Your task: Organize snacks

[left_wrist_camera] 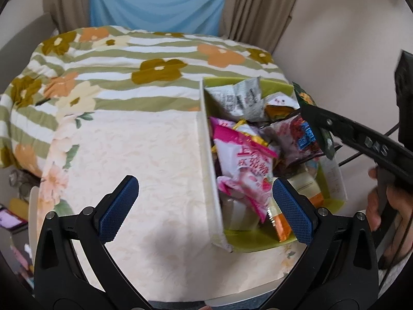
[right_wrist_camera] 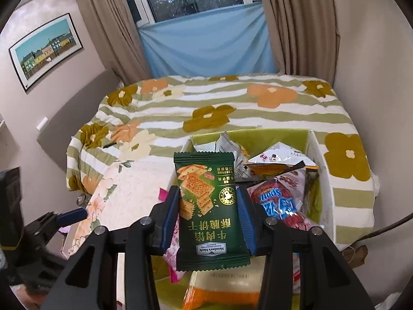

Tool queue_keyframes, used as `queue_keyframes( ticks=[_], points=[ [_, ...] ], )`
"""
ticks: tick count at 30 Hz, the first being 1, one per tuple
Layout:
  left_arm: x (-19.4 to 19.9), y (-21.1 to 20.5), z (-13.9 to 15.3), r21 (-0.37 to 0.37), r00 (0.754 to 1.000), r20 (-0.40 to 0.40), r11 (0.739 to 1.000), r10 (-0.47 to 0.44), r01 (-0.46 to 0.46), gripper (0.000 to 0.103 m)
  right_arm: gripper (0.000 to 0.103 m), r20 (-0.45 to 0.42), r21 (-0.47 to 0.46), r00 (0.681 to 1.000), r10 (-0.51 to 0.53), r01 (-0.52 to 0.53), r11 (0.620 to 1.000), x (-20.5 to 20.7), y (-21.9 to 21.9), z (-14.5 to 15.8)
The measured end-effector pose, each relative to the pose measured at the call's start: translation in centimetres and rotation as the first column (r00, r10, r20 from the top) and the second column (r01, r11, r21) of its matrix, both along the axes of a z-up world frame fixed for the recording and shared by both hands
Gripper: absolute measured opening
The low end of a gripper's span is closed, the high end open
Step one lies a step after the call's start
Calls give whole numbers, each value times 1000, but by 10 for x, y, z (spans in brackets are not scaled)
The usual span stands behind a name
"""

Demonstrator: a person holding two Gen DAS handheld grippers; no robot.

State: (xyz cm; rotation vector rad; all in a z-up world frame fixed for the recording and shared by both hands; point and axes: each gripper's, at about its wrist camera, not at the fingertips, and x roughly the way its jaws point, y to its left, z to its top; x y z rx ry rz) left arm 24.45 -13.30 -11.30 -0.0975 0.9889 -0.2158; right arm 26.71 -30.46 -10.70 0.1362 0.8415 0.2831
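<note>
A green packet (right_wrist_camera: pixel 208 213) is clamped upright between the blue pads (right_wrist_camera: pixel 171 215) of the right gripper (right_wrist_camera: pixel 207 217), jaws closed on both its side edges, and is held over the box (right_wrist_camera: pixel 322 170). In the left wrist view only a strip of that packet (left_wrist_camera: pixel 306 100) is seen at the tip of the right gripper (left_wrist_camera: pixel 313 118), above the far end of the box (left_wrist_camera: pixel 207 155). The left gripper (left_wrist_camera: pixel 204 206) is held wide open with nothing between its pads (left_wrist_camera: pixel 118 209), low over the table (left_wrist_camera: pixel 134 160), beside the box's left wall. The box is filled with snacks: a pink packet (left_wrist_camera: pixel 245 165), a red packet (right_wrist_camera: pixel 278 199), a grey packet (left_wrist_camera: pixel 241 98), an orange packet (right_wrist_camera: pixel 222 294). A floral quilt (right_wrist_camera: pixel 232 106) is seen behind.
</note>
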Motion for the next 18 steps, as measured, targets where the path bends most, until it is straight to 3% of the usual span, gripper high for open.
queue_keyframes(
  ticks=[2,4,5,6,12,18],
  points=[
    [-4,2,-1,17,1000,-7,1000,10,-10,103,46,-31,10,1000,-2,2,1000,10,1,-7],
    [-9,4,-4,34,1000,-12,999,20,-20,103,72,-46,13,999,-15,16,1000,13,-1,-11],
    [-11,4,-6,40,1000,-15,999,23,-23,103,92,-40,13,999,-27,27,1000,12,-2,-12],
    [-15,6,-9,46,999,-22,999,26,-25,103,98,-33,12,999,-40,40,999,9,-4,-12],
    [-31,19,-15,55,999,-26,998,29,-28,103,99,-35,-34,996,-85,84,996,-18,-3,-14],
    [-53,39,3,49,1000,24,999,17,-18,103,99,-15,-30,992,-126,126,992,-45,5,-4]
  ],
)
